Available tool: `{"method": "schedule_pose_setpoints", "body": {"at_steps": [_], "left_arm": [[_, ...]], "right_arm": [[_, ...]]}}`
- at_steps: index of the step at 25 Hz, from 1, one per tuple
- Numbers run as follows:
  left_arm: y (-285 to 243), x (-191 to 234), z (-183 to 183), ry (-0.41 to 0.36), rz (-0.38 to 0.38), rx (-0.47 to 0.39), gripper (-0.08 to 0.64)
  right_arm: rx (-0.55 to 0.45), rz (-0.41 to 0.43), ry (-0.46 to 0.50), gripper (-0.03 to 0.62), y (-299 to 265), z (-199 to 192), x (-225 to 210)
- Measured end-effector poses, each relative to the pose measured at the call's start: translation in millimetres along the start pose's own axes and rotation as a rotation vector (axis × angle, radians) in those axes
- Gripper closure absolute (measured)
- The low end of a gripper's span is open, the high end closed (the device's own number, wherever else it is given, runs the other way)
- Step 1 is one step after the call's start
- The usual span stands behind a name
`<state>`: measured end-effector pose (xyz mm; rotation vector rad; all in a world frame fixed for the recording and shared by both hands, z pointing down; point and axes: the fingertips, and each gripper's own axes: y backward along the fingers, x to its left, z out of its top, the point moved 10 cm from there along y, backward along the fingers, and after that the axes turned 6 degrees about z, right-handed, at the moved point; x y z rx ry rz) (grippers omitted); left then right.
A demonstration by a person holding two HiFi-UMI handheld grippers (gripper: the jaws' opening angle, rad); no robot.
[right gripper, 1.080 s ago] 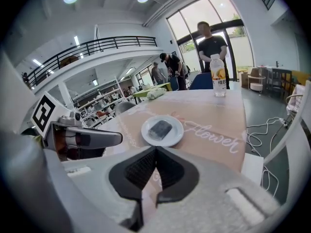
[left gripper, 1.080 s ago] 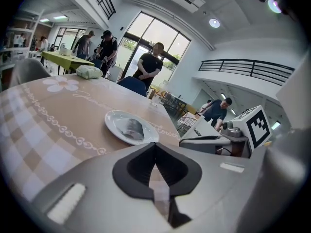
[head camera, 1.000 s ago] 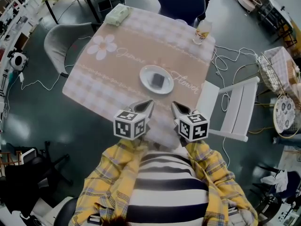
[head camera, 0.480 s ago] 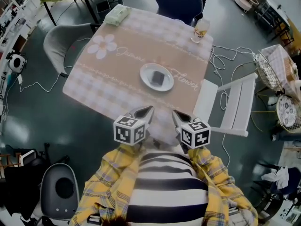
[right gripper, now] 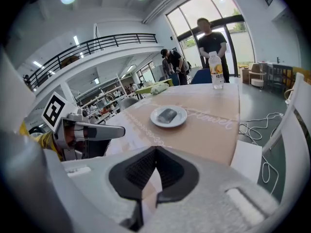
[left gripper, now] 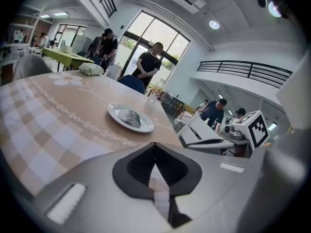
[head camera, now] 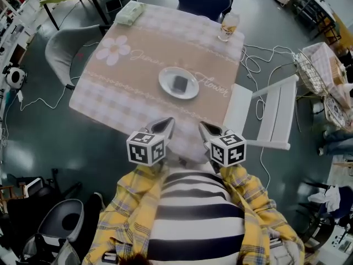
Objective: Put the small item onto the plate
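Dark flat small item (head camera: 180, 83) lies on the white round plate (head camera: 191, 89), so the left tool (head camera: 167, 122) and right tool (head camera: 203, 126) hang closed and empty at the desk's (head camera: 138, 65) six o'clock edge.

One plate (head camera: 165, 80); one small item (head camera: 180, 83) — one bottle (head camera: 228, 25).

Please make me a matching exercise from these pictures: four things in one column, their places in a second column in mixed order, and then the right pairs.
Things
1. small dark item
2. bottle
3. pale green pack
4. white chair

Places
A. far left corner of the table
B. on the plate
C. beside the table's right edge
D. far right corner of the table

Pairs: 1-B, 2-D, 3-A, 4-C
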<state>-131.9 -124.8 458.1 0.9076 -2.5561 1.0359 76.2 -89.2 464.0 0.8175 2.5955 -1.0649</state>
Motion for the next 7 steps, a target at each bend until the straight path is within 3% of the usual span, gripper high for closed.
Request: {"method": "schedule_pose_setpoints", "body": {"at_steps": [7], "left_arm": [[-3.6, -0.6, -0.5, 0.005, 0.015, -0.004, 0.560]], "right_arm": [[-0.004, 0.024, 0.015, 0.597, -0.4, 4.9, -1.7]]}}
